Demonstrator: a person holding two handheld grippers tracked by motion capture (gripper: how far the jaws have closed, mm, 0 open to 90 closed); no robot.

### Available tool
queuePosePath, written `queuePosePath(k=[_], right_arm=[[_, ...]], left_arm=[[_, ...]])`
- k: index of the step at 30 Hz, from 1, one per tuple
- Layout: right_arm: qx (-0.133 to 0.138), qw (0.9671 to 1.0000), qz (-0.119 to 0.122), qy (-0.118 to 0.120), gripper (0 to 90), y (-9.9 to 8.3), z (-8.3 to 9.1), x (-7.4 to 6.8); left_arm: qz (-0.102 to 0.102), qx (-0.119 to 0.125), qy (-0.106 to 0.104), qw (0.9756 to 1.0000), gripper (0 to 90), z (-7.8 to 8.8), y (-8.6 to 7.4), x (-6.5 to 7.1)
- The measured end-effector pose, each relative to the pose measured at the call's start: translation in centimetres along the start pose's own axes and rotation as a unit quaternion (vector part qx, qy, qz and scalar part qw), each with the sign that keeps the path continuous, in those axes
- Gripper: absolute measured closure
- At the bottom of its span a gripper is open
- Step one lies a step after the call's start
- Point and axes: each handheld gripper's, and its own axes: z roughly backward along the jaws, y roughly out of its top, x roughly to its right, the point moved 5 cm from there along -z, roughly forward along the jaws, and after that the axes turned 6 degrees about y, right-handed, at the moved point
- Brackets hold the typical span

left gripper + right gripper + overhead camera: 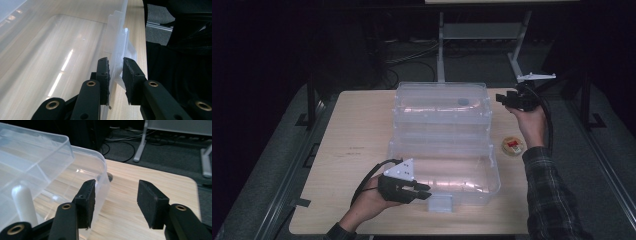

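Your left gripper (115, 68) pinches the near front wall of the clear box (444, 165) at mid-surface — the lid (442, 102) already stands open behind. Your right gripper (116, 202) hangs spread and empty beside the lid's right corner, so closing is left — or loading the small disc (513, 145).

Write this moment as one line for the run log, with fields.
left gripper: shut on box front wall | right gripper: open, beside lid | round tin: on table, untouched

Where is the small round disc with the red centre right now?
In the high view, the disc lies on the table, right of the clear box, beside the right forearm.
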Motion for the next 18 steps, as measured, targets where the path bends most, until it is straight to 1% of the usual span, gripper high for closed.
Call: queuePosePath(k=[2, 5, 7, 10, 11, 14, 18], right_arm=[[-0.003, 1.0000, 0.002, -0.002, 46.3, -0.3, 0.5, 0.1], [-0.007, 0.9999, -0.004, -0.014, 39.4, -0.9, 1.1, 0.4], [-0.012, 0.9998, -0.013, -0.007, 36.2, -1.3, 1.4, 0.5], [-0.017, 0.9996, -0.021, -0.009, 30.4, -2.1, 1.9, 0.6], [-0.024, 0.9994, -0.022, -0.009, 28.7, -2.5, 2.0, 0.7], [-0.026, 0.9994, -0.021, -0.008, 28.5, -3.1, 2.5, 0.8], [-0.025, 0.9993, -0.029, -0.005, 26.7, -4.0, 3.1, 0.8]], left_arm=[[-0.001, -0.001, -0.001, 1.0000, 75.2, 0.0, 0.0, 0.0], [0.000, 0.002, -0.001, 1.0000, 75.1, 0.0, 0.0, 0.0], [0.001, 0.004, -0.001, 1.0000, 75.1, 0.0, -0.1, -0.1], [0.000, 0.001, -0.002, 1.0000, 74.7, 0.0, -0.1, -0.1], [-0.001, 0.000, -0.002, 1.0000, 74.5, -0.1, -0.2, -0.1], [-0.002, -0.002, -0.001, 1.0000, 74.4, 0.0, -0.2, -0.1], [-0.002, -0.003, -0.001, 1.0000, 74.4, 0.0, -0.2, -0.1]])
